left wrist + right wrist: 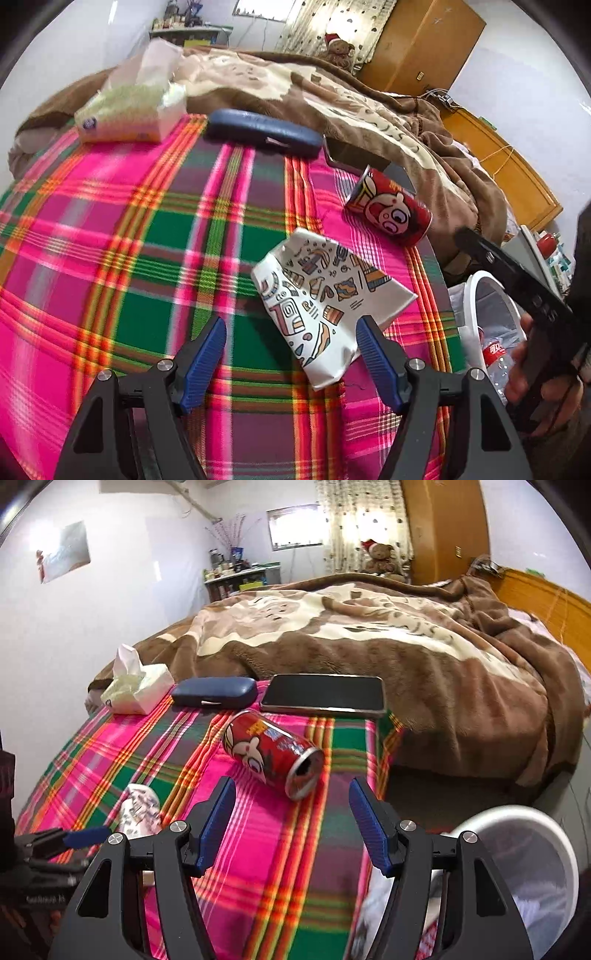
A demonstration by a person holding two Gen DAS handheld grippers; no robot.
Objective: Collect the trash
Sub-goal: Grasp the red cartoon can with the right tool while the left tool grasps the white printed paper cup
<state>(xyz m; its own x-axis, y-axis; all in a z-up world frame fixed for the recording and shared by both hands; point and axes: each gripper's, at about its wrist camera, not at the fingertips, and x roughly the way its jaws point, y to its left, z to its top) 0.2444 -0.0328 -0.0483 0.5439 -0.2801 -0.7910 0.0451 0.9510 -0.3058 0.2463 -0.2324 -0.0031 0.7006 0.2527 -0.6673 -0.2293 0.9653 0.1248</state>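
The bin (532,834) stood off the plaid cloth (110,258), to the right of the right gripper (291,819). The can (271,753) lay on its side just ahead of that gripper's fingers, long axis slanting, mouth toward them; the jaws were spread and empty. The flattened cup (325,302) lay ahead and right of the left gripper (291,354), its near end beside the right finger (373,354); those jaws, too, were apart and empty.
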